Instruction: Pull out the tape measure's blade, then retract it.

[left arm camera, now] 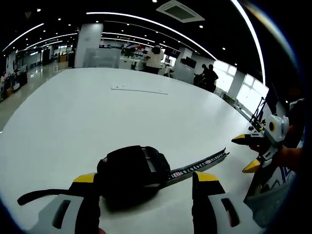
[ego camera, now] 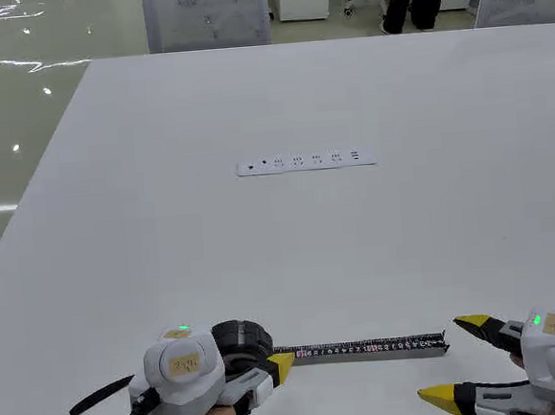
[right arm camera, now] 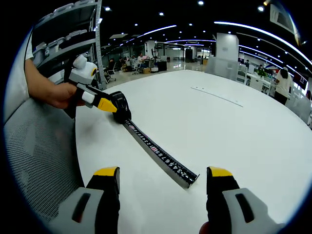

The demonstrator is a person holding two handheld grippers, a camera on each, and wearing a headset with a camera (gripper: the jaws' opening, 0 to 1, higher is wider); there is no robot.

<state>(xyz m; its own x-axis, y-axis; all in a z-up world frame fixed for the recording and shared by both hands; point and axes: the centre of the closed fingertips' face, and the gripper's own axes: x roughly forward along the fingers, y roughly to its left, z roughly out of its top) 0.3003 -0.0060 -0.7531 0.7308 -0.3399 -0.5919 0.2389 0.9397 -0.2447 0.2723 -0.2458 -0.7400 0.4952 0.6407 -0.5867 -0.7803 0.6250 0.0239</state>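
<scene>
Blade (ego camera: 370, 347) is part out and flat on the table (ego camera: 261, 247). Its long axis runs L-R along the bottom of the head view, from the case (ego camera: 242, 340) at lower left to the free end (right arm camera: 191, 178) at lower right.

L gripper (left arm camera: 146, 178): jaws spread w/ the case between them. In its own view one jaw sits against the case, and there's a visible gap on the side where the blade exits. So it brackets the case, prob. not clamping it.

R gripper (ego camera: 454, 358): jaws wide apart, nothing in them. In its own view the free end lies just ahead of the jaws, centred btwn them, not touching. The blade runs from there toward the upper left of that frame, to the case.

So R is nearer the free end and L is at the case. Any further pull or guided return prob. starts w/ R closing on that end, in line w/ the blade.

Writing: number scale printed along the blade, digits too small to read for sure. Yellow sticker (ego camera: 184, 365) on L gripper has marks, unreadable. No brand seen on the case. Power strip (ego camera: 306, 161) at mid-frame, no legible text.
</scene>
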